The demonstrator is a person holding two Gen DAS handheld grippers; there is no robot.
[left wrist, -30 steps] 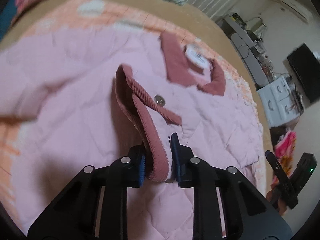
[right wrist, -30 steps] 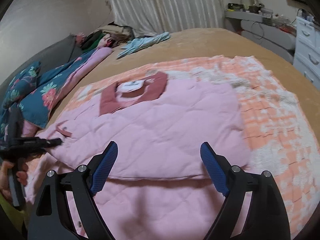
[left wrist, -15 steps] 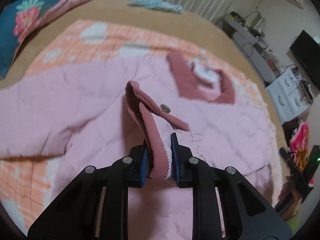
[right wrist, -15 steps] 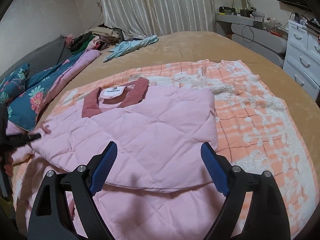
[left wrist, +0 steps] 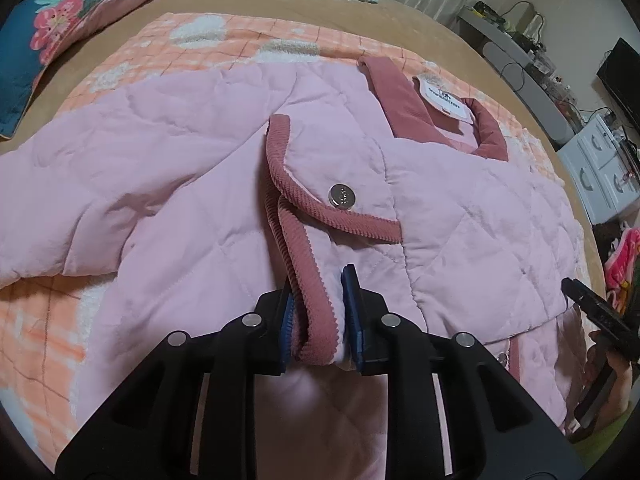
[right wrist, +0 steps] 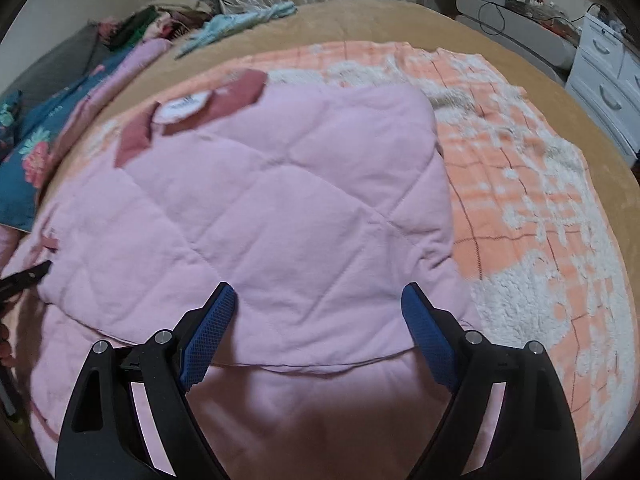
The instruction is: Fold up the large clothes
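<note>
Pink quilted jacket (left wrist: pixel 168 184) lay spread on an orange-and-white checked blanket (left wrist: pixel 224 40) over a tan bed (right wrist: pixel 360 20). Dark-rose collar (left wrist: pixel 396 92) with a white label (left wrist: pixel 444 100) sat at the far end of the garment in both views.

Left tongs (left wrist: pixel 320 316): jaws narrow, blue pads pressing on the ribbed rose cuff (left wrist: pixel 308 292) of a sleeve, though opening slightly. The cuff's trim ran up from the pads and curled over the jacket front; a silver snap button (left wrist: pixel 341 196) showed on the cuff flap just beyond. The sleeve end lay across the jacket body, not off to the side.

Right tongs (right wrist: pixel 318 320): jaws wide, nothing between the pads. They hung over a folded-over panel of the jacket, whose near edge (right wrist: pixel 312 368) ran across just below the fingertips. Contact with the cloth could not be told. The panel's right edge sat on the blanket, whose fleecy white patches were exposed beside it.

Left wrist view caught the other tool and a hand (left wrist: pixel 608 364) at far right edge. Right wrist view caught a black fingertip at far left, near the rose trim.

Surroundings: floral teal quilt (left wrist: pixel 36 40) along the bed's left side, light-blue garment (right wrist: pixel 240 20) near the curtain, white drawers (right wrist: pixel 604 80) at right.
</note>
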